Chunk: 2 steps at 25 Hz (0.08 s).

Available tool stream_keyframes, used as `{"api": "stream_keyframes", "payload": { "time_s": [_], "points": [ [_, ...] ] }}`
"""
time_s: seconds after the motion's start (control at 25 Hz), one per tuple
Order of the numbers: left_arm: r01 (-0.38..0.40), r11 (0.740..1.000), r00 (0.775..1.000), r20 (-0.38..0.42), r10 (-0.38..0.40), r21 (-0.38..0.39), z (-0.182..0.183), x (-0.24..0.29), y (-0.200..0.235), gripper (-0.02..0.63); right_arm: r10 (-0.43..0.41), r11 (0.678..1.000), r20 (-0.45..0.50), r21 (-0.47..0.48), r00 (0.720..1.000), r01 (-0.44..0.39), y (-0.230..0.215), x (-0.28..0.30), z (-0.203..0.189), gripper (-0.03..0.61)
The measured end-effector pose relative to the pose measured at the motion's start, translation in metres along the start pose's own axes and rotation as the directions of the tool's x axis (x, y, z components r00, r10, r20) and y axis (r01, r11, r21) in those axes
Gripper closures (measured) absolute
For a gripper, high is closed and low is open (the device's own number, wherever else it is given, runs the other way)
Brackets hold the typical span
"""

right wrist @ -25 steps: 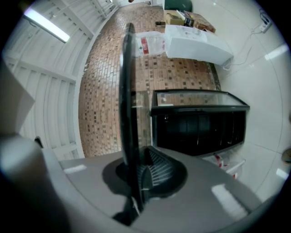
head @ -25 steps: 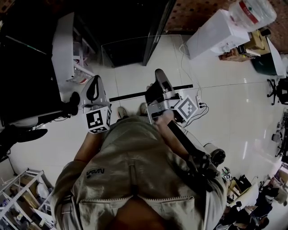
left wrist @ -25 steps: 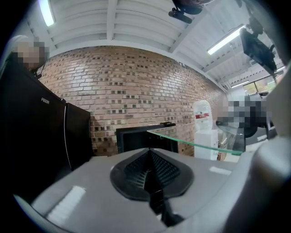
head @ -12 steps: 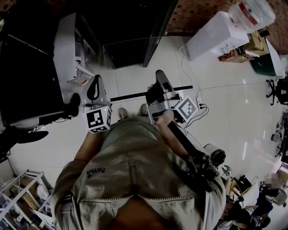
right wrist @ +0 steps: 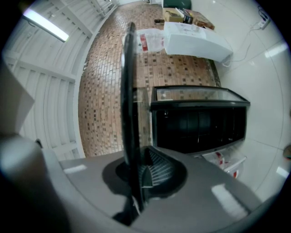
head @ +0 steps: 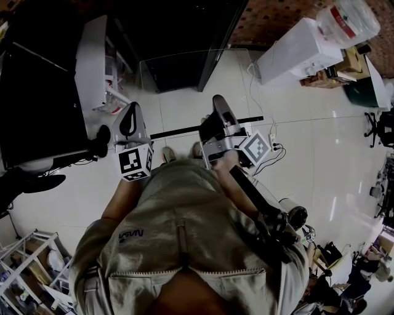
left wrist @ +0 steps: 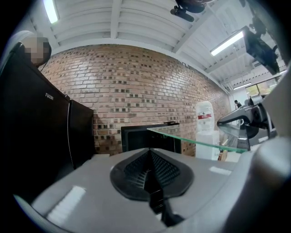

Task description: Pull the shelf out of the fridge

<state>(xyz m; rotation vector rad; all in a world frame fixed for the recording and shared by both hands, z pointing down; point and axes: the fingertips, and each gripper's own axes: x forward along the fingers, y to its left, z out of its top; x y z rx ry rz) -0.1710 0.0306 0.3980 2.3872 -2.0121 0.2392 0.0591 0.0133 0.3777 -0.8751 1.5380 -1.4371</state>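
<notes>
Open fridge door [head: 91, 67] far left in the head view, white inner side up, door racks showing. Left gripper [head: 128, 117] just right of it, held over the tiled floor [head: 308, 154]. Its jaws are pressed together with nothing between them [left wrist: 150, 170], and it is not touching the shelf.

Centre: the small black fridge [head: 178, 37] stands open on the floor, dark inside [right wrist: 200, 123]. Glass shelf [head: 178, 104] is held in the air in front of the fridge's open front, roughly level, far edge toward the fridge, black trim strip on the near edge. In the left gripper view it shows edge-on as a green line [left wrist: 195, 142], about level with the fridge top [left wrist: 150, 136].

Right gripper [head: 220, 111] is at the shelf's near right part. Its jaws pinch the shelf's dark edge [right wrist: 128, 113] between the pads [right wrist: 138, 177].

Far right: white water dispenser [head: 295, 46] with a bottle [head: 345, 18] on top, well apart from the shelf.
</notes>
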Motion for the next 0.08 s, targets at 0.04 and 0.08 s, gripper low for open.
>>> {"api": "stream_keyframes", "payload": {
  "time_s": [0.04, 0.08],
  "points": [
    [0.000, 1.000, 1.000, -0.001, 0.000, 0.000, 0.0002, 0.0002, 0.0001, 0.607, 0.001, 1.000, 0.000, 0.000, 1.000, -0.001, 0.0005, 0.0004, 0.0000, 0.568],
    [0.000, 1.000, 1.000, -0.001, 0.000, -0.001, 0.0003, 0.0004, 0.0003, 0.607, 0.002, 1.000, -0.001, 0.000, 1.000, -0.002, 0.0010, 0.0007, 0.0000, 0.568]
  ]
}}
